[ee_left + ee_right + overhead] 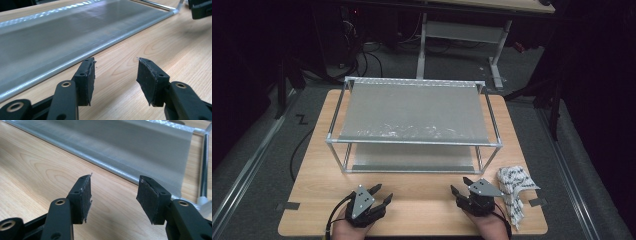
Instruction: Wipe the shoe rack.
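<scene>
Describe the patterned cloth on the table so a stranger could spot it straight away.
Start at the wooden table with the metal-framed rack standing on it. Go to the table's near right corner, just right of the right gripper, whose jaws stand open and empty. The cloth lies crumpled there: white with dark markings, the one soft, patterned thing among smooth grey sheets and bare wood.

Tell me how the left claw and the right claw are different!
The left claw sits with bare wood on both sides, while the right claw has a crumpled black-and-white cloth right beside it. In the high view the left claw points up and to the right; the right claw points up and to the left. Both are black, open, holding nothing, and rest low over the wooden table before the metal rack.
</scene>
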Motion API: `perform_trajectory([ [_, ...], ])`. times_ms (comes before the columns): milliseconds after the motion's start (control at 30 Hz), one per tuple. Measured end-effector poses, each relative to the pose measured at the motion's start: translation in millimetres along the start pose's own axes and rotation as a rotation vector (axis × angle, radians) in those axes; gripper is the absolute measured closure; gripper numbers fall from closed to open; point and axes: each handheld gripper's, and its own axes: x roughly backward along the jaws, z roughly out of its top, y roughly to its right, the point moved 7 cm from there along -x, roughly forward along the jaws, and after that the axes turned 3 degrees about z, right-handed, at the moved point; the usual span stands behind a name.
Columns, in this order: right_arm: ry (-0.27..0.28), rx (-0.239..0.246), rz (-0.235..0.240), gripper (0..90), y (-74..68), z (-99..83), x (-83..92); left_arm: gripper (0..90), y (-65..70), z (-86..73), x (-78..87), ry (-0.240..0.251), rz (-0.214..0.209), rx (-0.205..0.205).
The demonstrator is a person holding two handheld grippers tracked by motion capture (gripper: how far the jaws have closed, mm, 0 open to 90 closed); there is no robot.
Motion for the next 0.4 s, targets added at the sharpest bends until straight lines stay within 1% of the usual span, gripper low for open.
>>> perform_trajectory([
  [100, -0.010, 0.006, 0.010, 45.2, -2.9, -2.1, -0.8, 48.7, 0.8, -0.1, -2.5, -0.002, 0.002, 0.000],
  [133, -0.011, 0.007, 0.012, 45.2, -3.0, -2.3, -0.8, 48.7, 1.4, 0.3, -4.8, 0.002, -0.003, -0.015],
  [200, -0.007, 0.002, 0.011, 45.3, -2.3, -1.7, -0.6, 48.6, 3.3, -0.7, -7.5, -0.007, -0.008, -0.022],
  [233, -0.007, -0.001, 0.013, 45.3, -1.7, -1.5, -0.6, 48.6, 4.7, -2.1, -8.6, -0.020, -0.007, -0.020],
  [300, -0.006, -0.008, 0.016, 45.3, -0.2, -1.4, -1.7, 48.6, 5.6, -2.4, -9.8, -0.020, -0.010, -0.034],
  [367, -0.008, -0.012, 0.018, 45.3, 0.4, -1.3, -2.8, 48.7, 6.0, -3.9, -8.5, -0.029, -0.010, -0.025],
  [400, -0.007, -0.013, 0.018, 45.3, 0.6, -1.1, -3.2, 48.7, 5.6, -3.8, -7.6, -0.021, -0.011, -0.029],
])
